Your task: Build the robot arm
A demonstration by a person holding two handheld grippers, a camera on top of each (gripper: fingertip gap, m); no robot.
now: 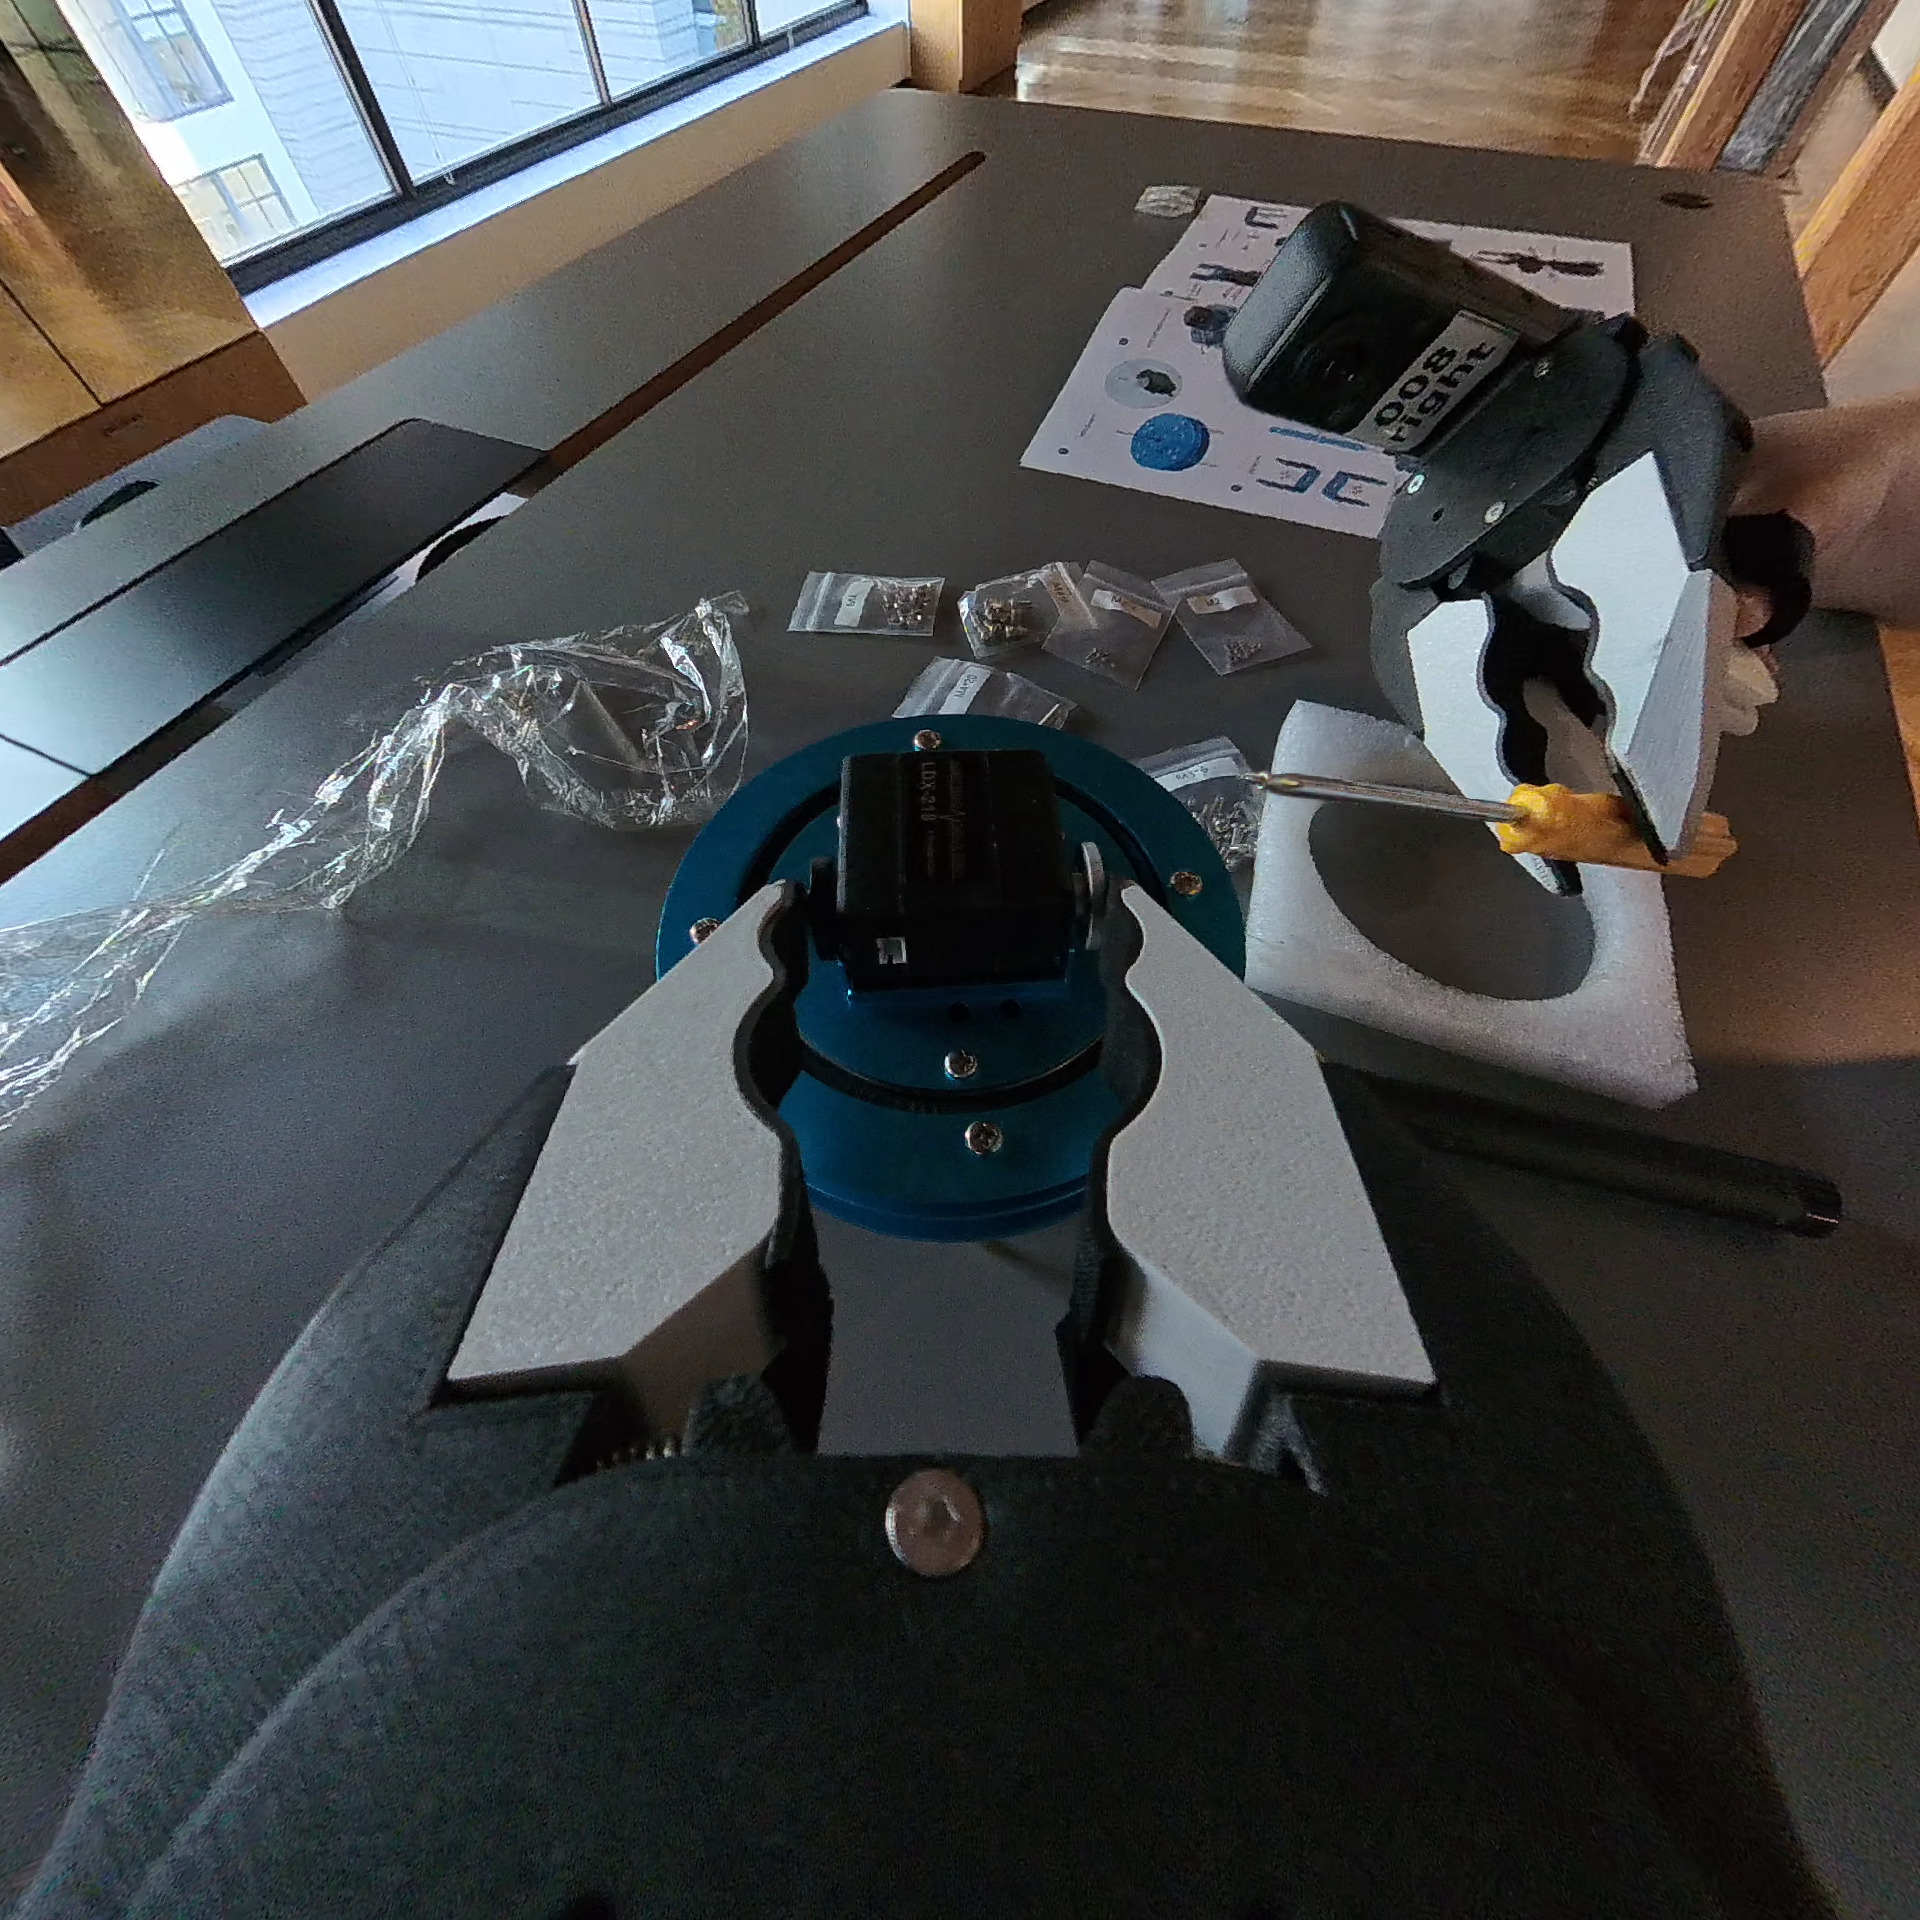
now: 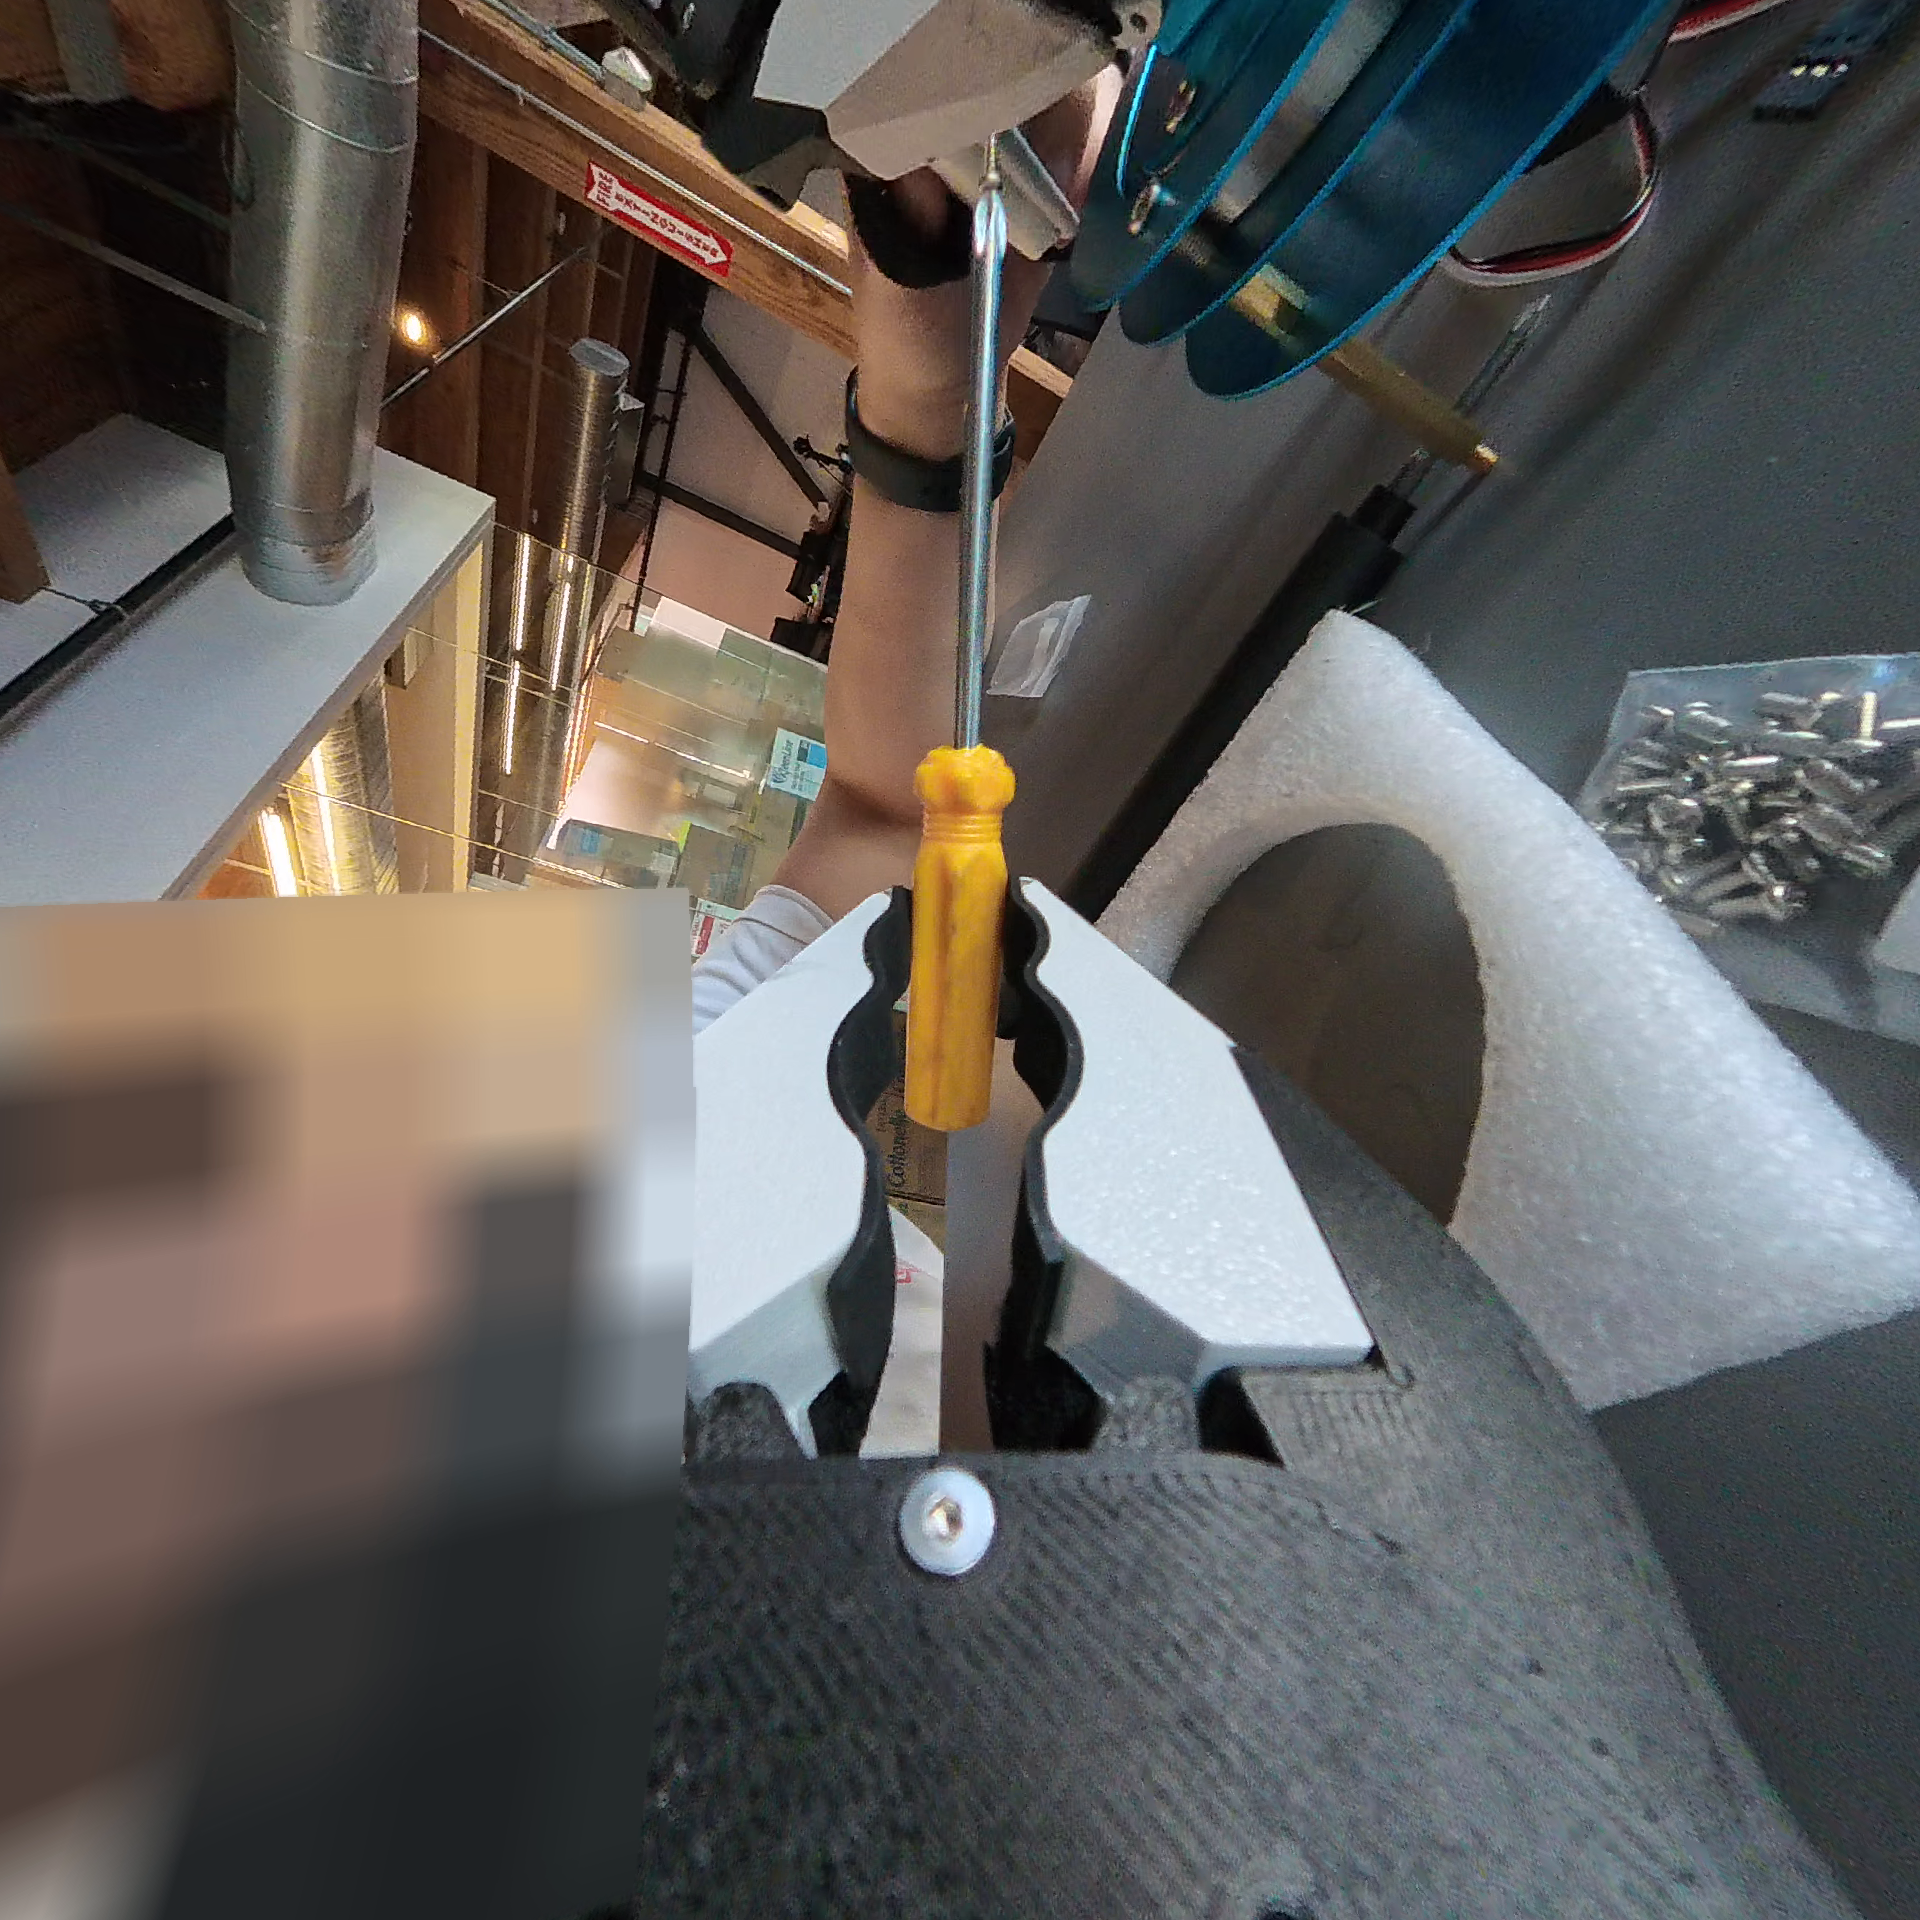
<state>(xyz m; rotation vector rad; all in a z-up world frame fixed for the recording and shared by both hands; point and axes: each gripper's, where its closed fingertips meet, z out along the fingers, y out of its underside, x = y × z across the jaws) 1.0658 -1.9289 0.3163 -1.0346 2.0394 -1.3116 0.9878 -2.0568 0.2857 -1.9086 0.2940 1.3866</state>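
Left gripper (image 1: 951, 914) clamps the black servo (image 1: 951, 868) on its blue base (image 1: 940, 1143); right gripper (image 2: 956, 935) pinches a yellow screwdriver (image 2: 954, 997), whose thin grip could let it twist loose.

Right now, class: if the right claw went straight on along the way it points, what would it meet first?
Probably the left claw: the tip of the screwdriver that the right claw grips aims at one of its fingers, beside the blue disc assembly. Depth is unclear.

Bright daylight from the windows (image 1: 416, 94) far ahead-left of the hand-held gripper (image 1: 951, 904), soft shadows on the dark table (image 1: 1039, 364), edges bent and stretched, sharp middle
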